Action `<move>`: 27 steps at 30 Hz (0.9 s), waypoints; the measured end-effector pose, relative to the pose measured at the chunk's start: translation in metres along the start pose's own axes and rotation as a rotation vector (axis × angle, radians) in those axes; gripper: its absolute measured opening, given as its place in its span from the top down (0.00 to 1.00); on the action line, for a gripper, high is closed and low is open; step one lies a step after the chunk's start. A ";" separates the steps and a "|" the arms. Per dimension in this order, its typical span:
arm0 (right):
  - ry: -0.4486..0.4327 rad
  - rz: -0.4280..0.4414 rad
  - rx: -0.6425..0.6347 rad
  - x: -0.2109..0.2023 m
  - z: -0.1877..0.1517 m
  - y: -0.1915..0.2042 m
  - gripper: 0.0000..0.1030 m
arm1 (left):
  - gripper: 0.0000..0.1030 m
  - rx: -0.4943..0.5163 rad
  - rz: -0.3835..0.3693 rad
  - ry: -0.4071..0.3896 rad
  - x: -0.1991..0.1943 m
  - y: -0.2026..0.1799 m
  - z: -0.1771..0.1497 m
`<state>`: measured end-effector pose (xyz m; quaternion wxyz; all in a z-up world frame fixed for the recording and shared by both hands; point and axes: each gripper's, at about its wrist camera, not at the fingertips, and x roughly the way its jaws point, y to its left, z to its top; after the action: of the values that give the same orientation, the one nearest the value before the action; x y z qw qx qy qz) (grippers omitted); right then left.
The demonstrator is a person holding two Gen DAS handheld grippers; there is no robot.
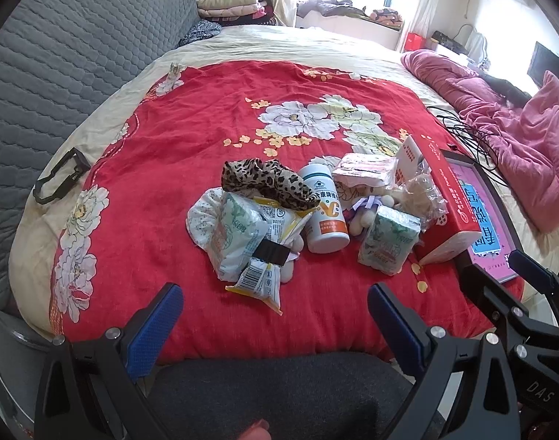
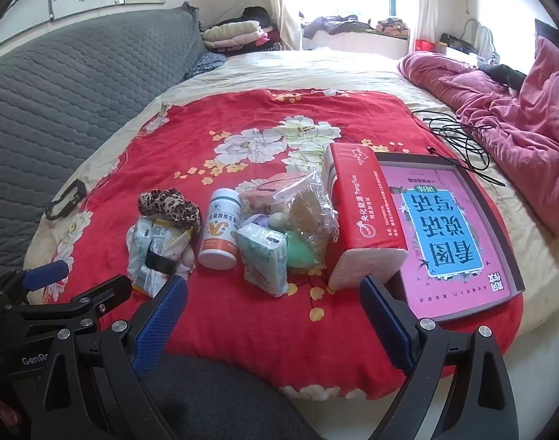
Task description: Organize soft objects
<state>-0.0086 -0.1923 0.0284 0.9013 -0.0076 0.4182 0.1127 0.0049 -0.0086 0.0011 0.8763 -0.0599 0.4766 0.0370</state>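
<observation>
A heap of small things lies on the red flowered blanket [image 1: 191, 139]. It holds a leopard-print cloth [image 1: 265, 183], green-white tissue packs [image 1: 237, 234] [image 2: 266, 258], a white bottle [image 1: 325, 212] [image 2: 220, 229], a yellow-white snack bag [image 1: 259, 280], a clear bag with a plush toy [image 2: 310, 212] and a red tissue box [image 2: 364, 212]. My left gripper [image 1: 276, 313] hovers open just in front of the heap, nothing between its blue pads. My right gripper [image 2: 274, 306] is open too, near the red box's front end.
A grey tray with a pink-blue book [image 2: 452, 234] lies right of the red box. Black cable [image 2: 459, 139] and a pink quilt [image 2: 518, 121] lie at the far right. A grey quilted sofa back [image 1: 59, 66] runs along the left, a black clip [image 1: 57, 178] near it.
</observation>
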 end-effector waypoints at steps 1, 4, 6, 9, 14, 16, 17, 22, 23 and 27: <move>0.002 0.001 0.001 0.000 0.000 0.000 0.07 | 0.02 -0.002 0.000 0.000 0.000 0.000 0.000; 0.001 0.000 0.003 0.000 0.000 0.000 0.07 | 0.02 -0.006 -0.002 -0.002 0.000 0.001 0.001; 0.001 -0.002 0.004 0.001 0.000 -0.001 0.07 | 0.02 -0.006 -0.003 -0.003 0.000 0.001 0.001; 0.001 0.001 0.005 0.001 0.000 -0.001 0.07 | 0.02 -0.009 -0.001 -0.001 0.000 0.001 0.001; 0.008 0.006 0.005 0.003 0.000 -0.001 0.07 | 0.02 -0.023 -0.003 -0.002 0.002 0.006 0.001; 0.011 0.007 0.005 0.006 0.000 0.000 0.07 | 0.02 -0.025 0.000 -0.004 0.003 0.008 0.002; 0.013 0.008 0.006 0.006 0.000 0.000 0.07 | 0.02 -0.027 0.000 -0.006 0.004 0.009 0.002; 0.018 0.010 0.010 0.011 0.000 -0.001 0.07 | 0.02 -0.033 -0.002 -0.004 0.008 0.013 0.007; 0.020 0.008 0.012 0.013 0.000 -0.001 0.07 | 0.02 -0.037 -0.003 -0.005 0.009 0.014 0.008; 0.032 0.011 0.016 0.020 -0.001 -0.001 0.07 | 0.02 -0.045 -0.004 0.001 0.015 0.019 0.012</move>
<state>0.0037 -0.1892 0.0123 0.8938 0.0000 0.4336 0.1144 0.0213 0.0116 -0.0064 0.8746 -0.0804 0.4759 0.0461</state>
